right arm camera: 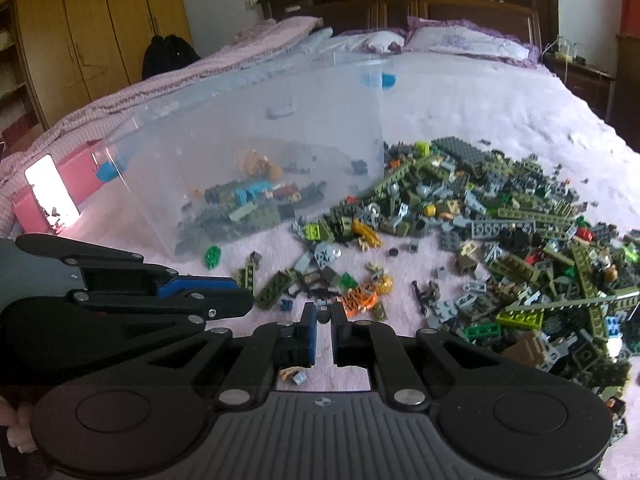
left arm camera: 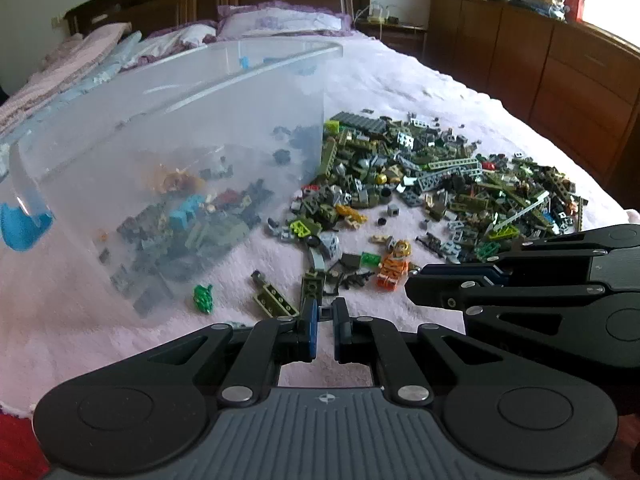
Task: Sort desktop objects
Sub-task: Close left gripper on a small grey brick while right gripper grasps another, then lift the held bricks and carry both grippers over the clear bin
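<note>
1. Left hand-held gripper [left arm camera: 325, 316] pinches a small dark brick; the clear bin [left arm camera: 168, 184] stands ahead to its left on the bed [left arm camera: 420, 80].
2. Right hand-held gripper [right arm camera: 324, 316] hovers nearly closed, contents unclear, nearer the brick pile [right arm camera: 500, 232] ahead-right.

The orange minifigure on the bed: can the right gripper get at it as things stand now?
Probably yes. The orange minifigure lies in the open on the pink blanket, just ahead of the right gripper. Only small loose bricks lie around it; the left gripper stays off to the side.
</note>
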`<state>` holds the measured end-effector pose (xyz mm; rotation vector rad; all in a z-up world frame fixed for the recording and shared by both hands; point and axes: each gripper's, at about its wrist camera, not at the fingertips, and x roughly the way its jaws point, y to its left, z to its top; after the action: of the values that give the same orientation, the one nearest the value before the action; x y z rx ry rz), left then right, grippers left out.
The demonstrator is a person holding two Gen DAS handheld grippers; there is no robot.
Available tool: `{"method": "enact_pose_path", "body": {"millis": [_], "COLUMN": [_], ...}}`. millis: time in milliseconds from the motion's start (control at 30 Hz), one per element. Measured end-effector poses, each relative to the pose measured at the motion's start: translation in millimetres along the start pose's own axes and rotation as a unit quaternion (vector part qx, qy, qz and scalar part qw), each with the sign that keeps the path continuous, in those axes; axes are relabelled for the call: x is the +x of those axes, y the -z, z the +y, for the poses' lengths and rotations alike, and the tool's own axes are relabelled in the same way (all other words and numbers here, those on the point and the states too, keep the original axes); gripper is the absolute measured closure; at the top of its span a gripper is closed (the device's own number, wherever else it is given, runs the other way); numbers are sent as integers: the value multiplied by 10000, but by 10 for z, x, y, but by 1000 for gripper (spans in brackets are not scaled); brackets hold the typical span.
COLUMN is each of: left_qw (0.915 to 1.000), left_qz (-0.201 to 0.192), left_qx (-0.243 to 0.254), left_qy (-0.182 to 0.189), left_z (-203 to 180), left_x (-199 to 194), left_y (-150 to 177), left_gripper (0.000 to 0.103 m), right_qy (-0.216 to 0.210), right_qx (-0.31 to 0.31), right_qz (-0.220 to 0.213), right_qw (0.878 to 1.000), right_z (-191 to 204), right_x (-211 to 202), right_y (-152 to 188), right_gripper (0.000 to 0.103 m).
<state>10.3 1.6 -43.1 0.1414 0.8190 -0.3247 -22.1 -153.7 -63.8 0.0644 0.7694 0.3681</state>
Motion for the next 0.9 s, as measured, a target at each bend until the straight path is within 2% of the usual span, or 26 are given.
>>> {"method": "enact_pose_path", "body": {"millis": [200, 900], "left_qw": [9998, 9978], "left_qz": [95, -323], "left_qx": [-125, -395], "left_qy": [-84, -421], "left_z": [19, 194], "left_x": [-85, -471], "left_y": [-115, -480], "left_gripper": [94, 94], "right_qy": [-4, -209], "right_qx": [-62, -306], "right_qz": [-103, -488], "right_qw": [9999, 9981], "right_z": [24, 197], "right_x": [-109, -336], "right_y": [-93, -513], "right_gripper": [95, 95]}}
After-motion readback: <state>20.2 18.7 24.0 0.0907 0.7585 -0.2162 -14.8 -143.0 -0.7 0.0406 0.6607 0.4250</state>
